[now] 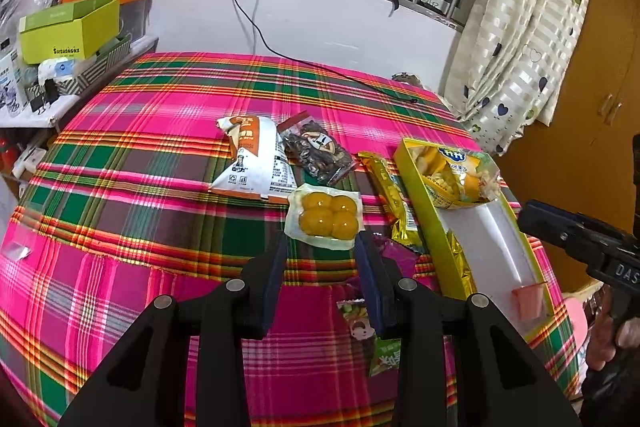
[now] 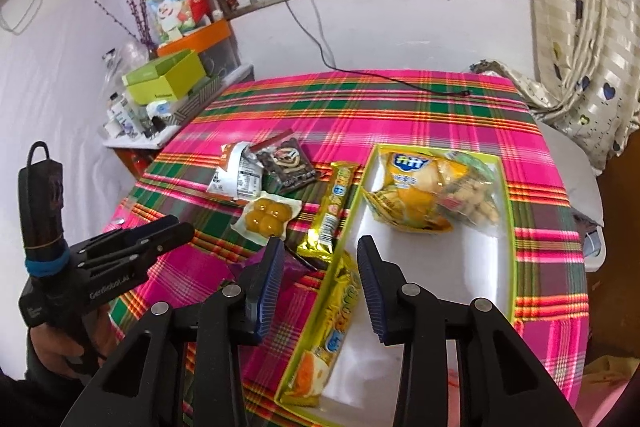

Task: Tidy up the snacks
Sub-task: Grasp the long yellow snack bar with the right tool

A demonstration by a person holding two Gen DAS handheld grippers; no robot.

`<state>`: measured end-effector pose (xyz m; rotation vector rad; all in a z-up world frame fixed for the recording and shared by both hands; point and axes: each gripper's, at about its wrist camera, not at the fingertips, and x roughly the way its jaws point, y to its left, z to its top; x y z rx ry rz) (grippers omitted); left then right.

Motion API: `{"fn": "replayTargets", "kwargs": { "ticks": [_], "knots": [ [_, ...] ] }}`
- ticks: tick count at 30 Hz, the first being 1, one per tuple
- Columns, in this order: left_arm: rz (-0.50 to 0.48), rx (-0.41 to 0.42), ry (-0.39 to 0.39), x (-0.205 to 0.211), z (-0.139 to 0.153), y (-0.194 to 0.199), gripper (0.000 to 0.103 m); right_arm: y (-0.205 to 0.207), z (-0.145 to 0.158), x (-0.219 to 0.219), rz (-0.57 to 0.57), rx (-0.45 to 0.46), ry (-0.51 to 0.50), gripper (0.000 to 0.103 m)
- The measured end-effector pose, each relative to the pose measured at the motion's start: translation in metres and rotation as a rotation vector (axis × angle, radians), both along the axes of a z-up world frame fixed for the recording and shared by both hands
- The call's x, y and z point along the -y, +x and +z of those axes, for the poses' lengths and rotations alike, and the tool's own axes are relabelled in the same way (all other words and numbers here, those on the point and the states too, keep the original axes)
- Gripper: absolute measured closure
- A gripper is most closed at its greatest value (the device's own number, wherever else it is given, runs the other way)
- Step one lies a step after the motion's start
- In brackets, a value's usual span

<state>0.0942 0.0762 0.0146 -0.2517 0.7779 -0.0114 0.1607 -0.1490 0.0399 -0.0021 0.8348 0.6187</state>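
My left gripper (image 1: 321,243) is open over the plaid tablecloth, and its tips almost reach a clear pack of yellow egg yolks (image 1: 324,217). Beyond lie a white-orange bag (image 1: 252,159) and a dark bag of nuts (image 1: 318,151). In the right wrist view my right gripper (image 2: 320,241) is open and straddles the left wall of the yellow-green tray (image 2: 506,227). A long yellow packet (image 2: 336,311) lies in the tray below its jaws; the pads do not press on it. A yellow chips bag (image 2: 408,187) and a clear biscuit bag (image 2: 476,203) fill the tray's far end.
A gold packet (image 2: 334,211) lies just outside the tray, with a purple packet (image 2: 292,273) beside it. A green packet (image 1: 384,351) lies under the left fingers. A black cable (image 1: 360,79) crosses the far side. A cluttered shelf with a green box (image 1: 68,31) stands left, curtains (image 1: 520,47) right.
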Motion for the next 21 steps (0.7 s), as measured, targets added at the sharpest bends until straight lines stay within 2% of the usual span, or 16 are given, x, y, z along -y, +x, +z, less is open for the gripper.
{"fn": "replayTargets", "kwargs": {
  "ticks": [12, 21],
  "knots": [
    [0.002, -0.007, -0.048, -0.012, -0.01, -0.001, 0.066, 0.04, -0.018, -0.056, 0.051, -0.058, -0.101, 0.07],
    [0.018, -0.008, -0.081, -0.025, -0.017, -0.004, 0.066, 0.071, -0.044, -0.098, 0.044, -0.1, -0.28, 0.071]
  ]
}}
